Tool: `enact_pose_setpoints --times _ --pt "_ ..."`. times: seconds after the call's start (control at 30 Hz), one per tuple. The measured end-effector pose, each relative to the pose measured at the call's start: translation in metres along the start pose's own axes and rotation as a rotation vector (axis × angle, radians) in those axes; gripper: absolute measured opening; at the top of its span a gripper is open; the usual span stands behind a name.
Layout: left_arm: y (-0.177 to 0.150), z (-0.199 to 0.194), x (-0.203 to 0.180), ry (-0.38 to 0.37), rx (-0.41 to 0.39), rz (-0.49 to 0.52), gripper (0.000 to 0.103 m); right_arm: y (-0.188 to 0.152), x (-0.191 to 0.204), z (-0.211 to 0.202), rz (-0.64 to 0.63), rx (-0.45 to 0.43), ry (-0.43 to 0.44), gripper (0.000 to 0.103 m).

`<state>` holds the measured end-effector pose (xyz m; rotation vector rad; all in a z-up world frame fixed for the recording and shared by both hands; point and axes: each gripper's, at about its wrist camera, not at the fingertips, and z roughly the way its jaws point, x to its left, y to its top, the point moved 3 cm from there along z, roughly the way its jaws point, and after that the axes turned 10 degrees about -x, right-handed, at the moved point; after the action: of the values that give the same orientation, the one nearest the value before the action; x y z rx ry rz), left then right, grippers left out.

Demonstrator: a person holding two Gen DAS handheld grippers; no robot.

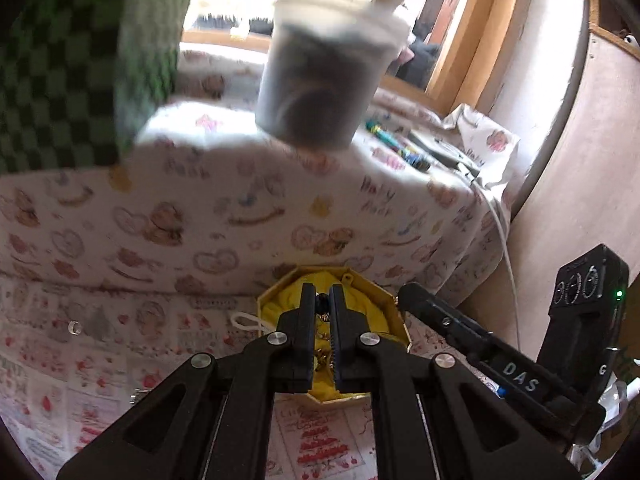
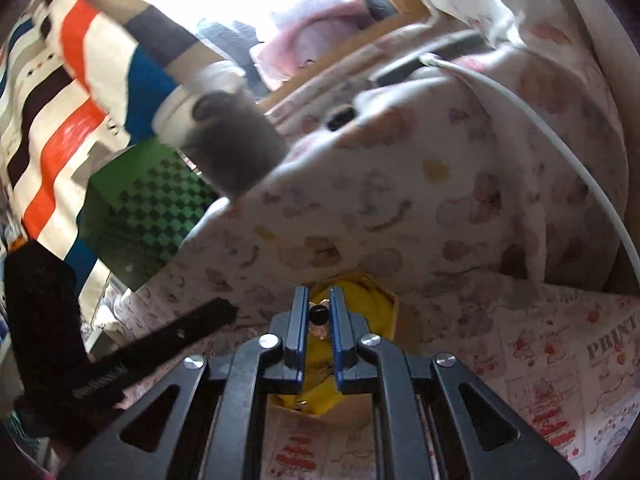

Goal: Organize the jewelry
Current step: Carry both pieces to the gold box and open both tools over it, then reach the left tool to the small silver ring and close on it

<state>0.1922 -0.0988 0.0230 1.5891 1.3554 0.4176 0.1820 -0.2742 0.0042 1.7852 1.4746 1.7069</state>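
A gold octagonal jewelry box [image 1: 394, 322] with a yellow cloth lining sits on the printed sheet. My left gripper [image 1: 322, 296] is over the box, its jaws nearly shut on a dark-beaded gold piece of jewelry [image 1: 322, 303]. The box also shows in the right wrist view [image 2: 390, 300]. My right gripper [image 2: 319, 298] hangs over it, jaws close together around a black bead and a gold piece [image 2: 319, 314]. The right gripper's body [image 1: 500, 364] shows at the left view's lower right. The left gripper's body [image 2: 120, 360] shows at the right view's lower left.
A blurred plastic tub [image 1: 320, 68] with dark contents hangs in the air above the bed. A bed with a heart-print cover [image 1: 240, 208] stands behind the box. A white cable [image 2: 560, 152], pens [image 1: 396, 144] and a green checkered cloth [image 1: 60, 72] lie around.
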Motion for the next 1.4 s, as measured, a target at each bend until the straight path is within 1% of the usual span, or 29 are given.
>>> enact_pose_setpoints --times 0.1,0.2,0.3,0.33,0.43,0.47,0.5,0.6,0.63,0.67,0.7,0.77,0.8,0.83,0.9,0.97,1.0,1.03,1.07,1.1,1.2,1.27,1.33,1.4 --pt "-0.003 0.009 -0.004 -0.048 0.019 0.013 0.006 0.0 -0.001 -0.001 0.001 -0.003 -0.004 0.01" --pt "-0.006 0.014 -0.005 -0.01 0.023 0.037 0.006 0.0 -0.001 0.003 0.002 0.008 -0.014 0.01" --pt "-0.01 0.017 -0.007 0.018 0.025 0.058 0.006 0.0 0.0 0.006 0.003 0.017 -0.007 0.01" --pt "-0.011 0.017 -0.007 0.023 0.026 0.063 0.008 -0.001 -0.001 0.006 0.005 0.017 -0.001 0.01" --pt "-0.011 0.01 -0.006 -0.007 0.029 0.061 0.01 -0.002 -0.004 0.005 -0.003 0.0 -0.011 0.01" --pt "-0.009 0.006 -0.006 -0.003 0.019 0.067 0.011 -0.003 -0.005 0.004 -0.009 -0.009 -0.019 0.012" --pt "-0.008 0.0 -0.004 0.004 0.006 0.073 0.014 -0.003 -0.005 0.002 -0.02 -0.019 -0.031 0.017" --pt "0.0 -0.022 -0.002 0.049 -0.058 0.124 0.021 -0.002 -0.003 -0.002 -0.07 -0.052 -0.068 0.022" --pt "0.002 -0.031 -0.002 0.072 -0.084 0.151 0.028 -0.003 -0.002 -0.002 -0.086 -0.059 -0.077 0.023" --pt "0.003 -0.04 -0.003 0.099 -0.105 0.178 0.034 -0.003 0.0 -0.003 -0.114 -0.075 -0.099 0.027" --pt "0.002 -0.047 -0.003 0.131 -0.12 0.207 0.042 -0.003 0.002 -0.004 -0.129 -0.085 -0.113 0.036" --pt "0.001 -0.064 0.0 0.172 -0.163 0.237 0.043 -0.003 0.009 -0.008 -0.16 -0.104 -0.13 0.043" --pt "0.001 -0.073 0.003 0.191 -0.182 0.236 0.047 -0.003 0.014 -0.01 -0.187 -0.117 -0.14 0.046" --pt "0.002 -0.082 0.008 0.206 -0.199 0.223 0.053 -0.004 0.018 -0.012 -0.204 -0.126 -0.145 0.05" --pt "0.005 -0.098 0.017 0.22 -0.239 0.19 0.06 -0.006 0.028 -0.019 -0.255 -0.167 -0.167 0.072" --pt "0.007 -0.112 0.025 0.254 -0.283 0.201 0.065 -0.009 0.04 -0.023 -0.309 -0.196 -0.179 0.078" --pt "0.007 -0.116 0.029 0.27 -0.295 0.218 0.07 -0.01 0.043 -0.025 -0.329 -0.198 -0.178 0.078" --pt "0.007 -0.12 0.033 0.281 -0.294 0.231 0.071 -0.013 0.05 -0.026 -0.36 -0.204 -0.177 0.079" --pt "0.007 -0.123 0.04 0.294 -0.292 0.226 0.071 -0.015 0.054 -0.027 -0.378 -0.212 -0.179 0.085" --pt "0.007 -0.126 0.045 0.305 -0.298 0.211 0.071 -0.017 0.059 -0.029 -0.394 -0.224 -0.179 0.093" --pt "0.004 -0.133 0.065 0.325 -0.315 0.171 0.078 -0.023 0.069 -0.033 -0.394 -0.247 -0.181 0.103" --pt "0.001 -0.135 0.076 0.347 -0.327 0.154 0.081 -0.027 0.076 -0.036 -0.39 -0.254 -0.162 0.103" --pt "-0.002 -0.136 0.087 0.365 -0.335 0.145 0.086 -0.031 0.085 -0.037 -0.416 -0.258 -0.151 0.103" --pt "-0.003 -0.136 0.092 0.385 -0.338 0.157 0.086 -0.035 0.092 -0.036 -0.448 -0.264 -0.164 0.103"
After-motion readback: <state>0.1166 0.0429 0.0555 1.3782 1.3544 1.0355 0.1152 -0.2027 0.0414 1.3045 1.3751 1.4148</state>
